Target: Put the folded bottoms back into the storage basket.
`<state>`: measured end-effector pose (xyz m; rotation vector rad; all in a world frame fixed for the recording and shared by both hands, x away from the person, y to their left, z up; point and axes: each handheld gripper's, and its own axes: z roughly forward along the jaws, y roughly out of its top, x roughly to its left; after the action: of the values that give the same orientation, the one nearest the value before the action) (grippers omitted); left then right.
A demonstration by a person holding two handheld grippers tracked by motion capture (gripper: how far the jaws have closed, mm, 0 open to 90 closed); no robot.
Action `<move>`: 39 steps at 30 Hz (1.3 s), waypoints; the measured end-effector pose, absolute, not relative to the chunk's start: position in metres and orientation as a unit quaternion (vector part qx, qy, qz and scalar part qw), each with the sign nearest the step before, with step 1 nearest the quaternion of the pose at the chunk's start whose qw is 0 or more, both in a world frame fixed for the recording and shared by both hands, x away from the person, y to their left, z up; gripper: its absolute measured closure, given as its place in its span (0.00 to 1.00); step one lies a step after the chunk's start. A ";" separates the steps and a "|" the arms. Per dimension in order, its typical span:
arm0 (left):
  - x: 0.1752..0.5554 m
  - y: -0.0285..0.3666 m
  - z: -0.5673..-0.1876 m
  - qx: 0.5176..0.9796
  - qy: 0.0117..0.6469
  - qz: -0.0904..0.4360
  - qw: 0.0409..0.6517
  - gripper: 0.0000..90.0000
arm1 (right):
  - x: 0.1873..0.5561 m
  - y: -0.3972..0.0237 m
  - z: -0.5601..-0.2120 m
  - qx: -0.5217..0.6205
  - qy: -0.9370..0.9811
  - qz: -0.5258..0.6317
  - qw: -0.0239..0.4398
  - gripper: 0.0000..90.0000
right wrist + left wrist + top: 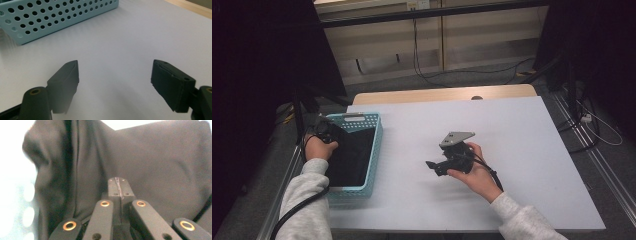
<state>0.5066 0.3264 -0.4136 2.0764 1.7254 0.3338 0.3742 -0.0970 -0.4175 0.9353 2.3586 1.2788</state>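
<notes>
Left gripper view has the left gripper (117, 187) clenched, jaws meeting over black cloth (155, 165), though whether a fold is pinched is unclear. To lift cleanly it should probably rise slowly, clear of the basket (374, 145). Cloth lies inside, its long axis along the basket's length; farther off, the right gripper (115, 77) gapes, released, over the bare table (522, 130).

No legible text, labels, brands, numbers or signs in any view, pale tag on far rim of blue basket (354, 118) too small and blurred to read, nothing printed on black cloth (155, 165)
</notes>
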 end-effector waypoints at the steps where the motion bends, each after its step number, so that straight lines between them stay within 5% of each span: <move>1: 0.508 0.326 -0.413 0.743 0.620 0.130 0.217 1.00 | 0.374 -0.097 -0.417 0.326 0.821 0.445 0.149 0.24; 24: 0.492 0.347 -0.420 0.727 0.658 0.115 0.158 1.00 | 0.373 -0.096 -0.415 0.322 0.820 0.449 0.152 0.24; 39: 0.505 0.301 -0.422 0.753 0.611 0.111 0.217 1.00 | 0.371 -0.096 -0.412 0.322 0.817 0.453 0.153 0.24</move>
<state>0.5048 0.3013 -0.4222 2.0869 1.6923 0.3064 0.3713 -0.0964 -0.4120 0.9223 2.3442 1.2998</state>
